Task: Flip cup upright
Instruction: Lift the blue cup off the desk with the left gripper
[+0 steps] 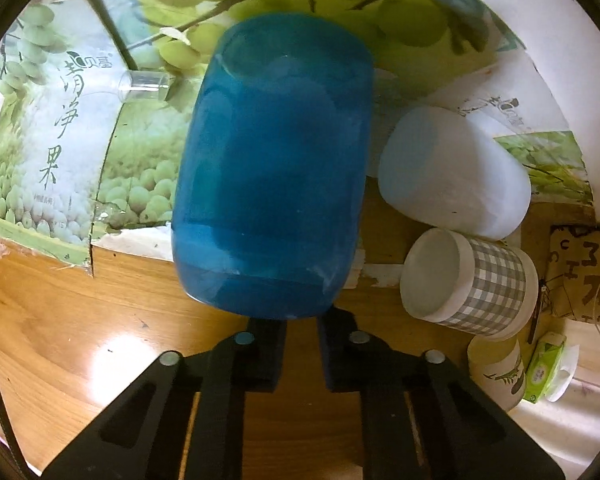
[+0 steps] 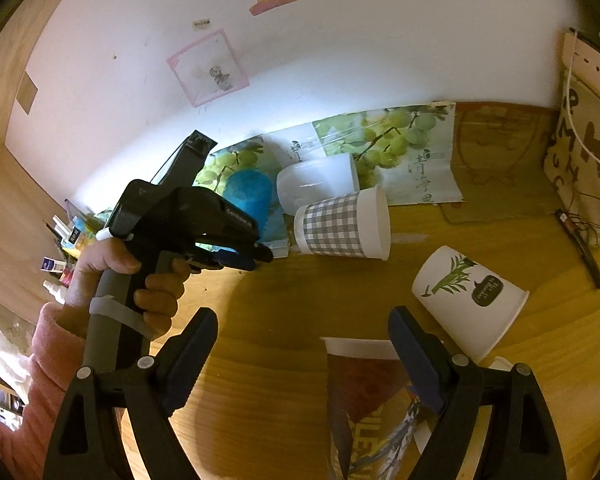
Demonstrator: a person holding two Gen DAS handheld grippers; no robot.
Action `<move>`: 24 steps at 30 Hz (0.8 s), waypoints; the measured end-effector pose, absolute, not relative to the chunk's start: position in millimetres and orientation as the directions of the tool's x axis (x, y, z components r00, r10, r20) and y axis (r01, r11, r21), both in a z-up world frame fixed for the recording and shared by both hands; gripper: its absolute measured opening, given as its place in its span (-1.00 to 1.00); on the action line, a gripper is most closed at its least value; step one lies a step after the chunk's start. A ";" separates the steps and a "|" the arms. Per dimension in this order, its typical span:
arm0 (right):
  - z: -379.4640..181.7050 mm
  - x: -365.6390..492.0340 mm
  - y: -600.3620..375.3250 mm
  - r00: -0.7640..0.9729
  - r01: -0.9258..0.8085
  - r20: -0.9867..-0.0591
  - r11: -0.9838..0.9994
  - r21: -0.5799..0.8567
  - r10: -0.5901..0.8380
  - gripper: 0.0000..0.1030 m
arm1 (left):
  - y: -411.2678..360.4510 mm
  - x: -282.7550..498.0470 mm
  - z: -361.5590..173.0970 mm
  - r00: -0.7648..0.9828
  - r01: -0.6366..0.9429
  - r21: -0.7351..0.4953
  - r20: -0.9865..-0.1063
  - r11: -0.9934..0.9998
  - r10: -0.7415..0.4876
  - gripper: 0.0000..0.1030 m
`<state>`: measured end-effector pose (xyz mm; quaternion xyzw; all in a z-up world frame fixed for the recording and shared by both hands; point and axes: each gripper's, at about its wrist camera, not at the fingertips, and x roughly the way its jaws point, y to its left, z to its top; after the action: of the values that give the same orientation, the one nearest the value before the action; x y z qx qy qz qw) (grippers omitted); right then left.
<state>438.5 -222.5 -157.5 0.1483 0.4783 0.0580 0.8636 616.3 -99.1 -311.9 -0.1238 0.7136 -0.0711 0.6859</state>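
I see my left claw [image 1: 302, 316] low in the centre of its own view, its 2 fingers [image 1: 266, 354] drawn narrow and pinching the near rim of the blue cup [image 1: 272, 164]. The cup fills the middle of that frame, its closed base toward the top, over the edge of the grape-printed cardboard [image 1: 56, 160] in the upper left. In the right wrist view the same claw [image 2: 260, 254] sits left of centre, held by a hand [image 2: 140, 280] in a pink sleeve wrapped round the grey handle, pointing toward the blue cup [image 2: 248, 196] at the cardboard [image 2: 400, 148].

My right claw [image 2: 302, 344] stands wide across the bottom of its frame, holding nothing; its right finger [image 2: 414, 356] overlaps a printed paper cup [image 2: 364, 400] lying below it.

To the right of the blue cup a white frosted cup [image 1: 452, 172] lies on its side, touching a grey checked cup [image 1: 468, 284] also on its side. A leaf-printed cup [image 2: 468, 300] lies tilted at right of centre. Bare wood of the bench [image 2: 292, 304] opens between the 2 claws, and more bench [image 1: 80, 312] shows at lower left of the left view.
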 end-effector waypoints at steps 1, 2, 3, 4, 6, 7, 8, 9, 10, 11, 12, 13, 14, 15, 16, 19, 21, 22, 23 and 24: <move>-157.3 438.0 -222.8 0.536 0.044 -0.809 0.949 0.311 0.240 0.70 | -98.0 616.7 -312.7 -0.028 -0.080 -0.269 -0.962 0.960 -0.272 -0.79; -156.7 437.0 -222.6 0.537 0.047 -0.809 0.950 0.310 0.238 0.70 | -96.4 616.9 -313.4 -0.029 -0.079 -0.267 -0.962 0.960 -0.270 -0.81; -156.3 436.1 -222.2 0.538 0.048 -0.809 0.950 0.310 0.237 0.70 | -94.4 617.2 -314.3 -0.031 -0.077 -0.266 -0.963 0.961 -0.269 -0.85; -155.7 435.1 -221.7 0.539 0.048 -0.809 0.950 0.309 0.236 0.70 | -91.9 617.5 -314.6 -0.033 -0.077 -0.268 -0.962 0.960 -0.271 -0.85; -154.1 432.8 -220.8 0.541 0.049 -0.808 0.950 0.308 0.234 0.70 | -90.9 618.0 -314.1 -0.032 -0.075 -0.274 -0.960 0.959 -0.277 -0.86; -153.3 431.6 -220.7 0.543 0.048 -0.806 0.950 0.309 0.235 0.70 | -85.2 614.8 -312.4 -0.030 -0.071 -0.275 -0.960 0.959 -0.278 -0.86; -152.4 430.3 -220.5 0.547 0.046 -0.803 0.949 0.312 0.237 0.70 | -85.5 614.8 -312.6 -0.028 -0.067 -0.272 -0.961 0.960 -0.274 -0.87; -151.7 429.3 -220.1 0.551 0.045 -0.800 0.949 0.313 0.238 0.70 | -84.7 615.2 -312.3 -0.027 -0.063 -0.269 -0.962 0.961 -0.271 -0.89; -151.5 428.7 -220.3 0.554 0.044 -0.797 0.948 0.314 0.239 0.70 | -85.4 614.9 -312.2 -0.025 -0.056 -0.265 -0.963 0.963 -0.267 -0.90; -151.1 427.6 -220.1 0.558 0.044 -0.795 0.948 0.316 0.239 0.70 | -84.0 609.9 -306.8 -0.023 -0.049 -0.267 -0.963 0.963 -0.268 -0.91; -150.8 426.3 -219.7 0.561 0.046 -0.793 0.947 0.317 0.238 0.70 | -89.0 606.5 -303.1 -0.022 -0.046 -0.268 -0.963 0.962 -0.269 -0.93; -150.7 424.9 -219.7 0.563 0.045 -0.791 0.947 0.319 0.239 0.70 | -91.7 603.6 -300.7 -0.020 -0.043 -0.269 -0.963 0.962 -0.270 -0.93; -150.5 423.2 -219.3 0.567 0.044 -0.788 0.946 0.320 0.241 0.70 | -92.2 602.0 -299.9 -0.018 -0.039 -0.270 -0.962 0.962 -0.271 -0.94; -150.1 421.4 -219.0 0.570 0.042 -0.785 0.946 0.321 0.241 0.70 | -88.6 603.4 -295.6 -0.019 -0.034 -0.270 -0.962 0.962 -0.271 -0.94; -149.7 418.9 -218.7 0.573 0.041 -0.783 0.946 0.321 0.241 0.70 | -86.2 602.6 -292.6 -0.016 -0.027 -0.267 -0.964 0.963 -0.267 -0.94; -149.2 412.7 -219.0 0.580 0.040 -0.778 0.945 0.323 0.242 0.70 | -80.7 595.9 -286.9 -0.007 -0.019 -0.266 -0.964 0.964 -0.266 -0.95; -148.9 408.7 -220.1 0.588 0.040 -0.771 0.944 0.328 0.243 0.70 | -70.8 592.5 -278.8 -0.009 -0.018 -0.261 -0.965 0.965 -0.261 -0.95; -148.7 406.1 -220.7 0.592 0.042 -0.769 0.943 0.330 0.243 0.70 | -67.6 584.9 -274.7 -0.006 -0.015 -0.258 -0.966 0.966 -0.258 -0.95; -148.3 403.4 -221.6 0.595 0.044 -0.766 0.942 0.333 0.243 0.70 | -65.6 582.2 -273.6 -0.005 -0.014 -0.252 -0.968 0.968 -0.252 -0.95; -147.8 401.6 -222.4 0.598 0.046 -0.764 0.941 0.334 0.242 0.70 | -63.4 579.3 -272.3 -0.005 -0.013 -0.249 -0.968 0.968 -0.249 -0.95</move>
<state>401.6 -222.4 -147.8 0.1620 0.4448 0.0557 0.8791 579.3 -63.4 -272.3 -0.0929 0.7039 -0.0845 0.6991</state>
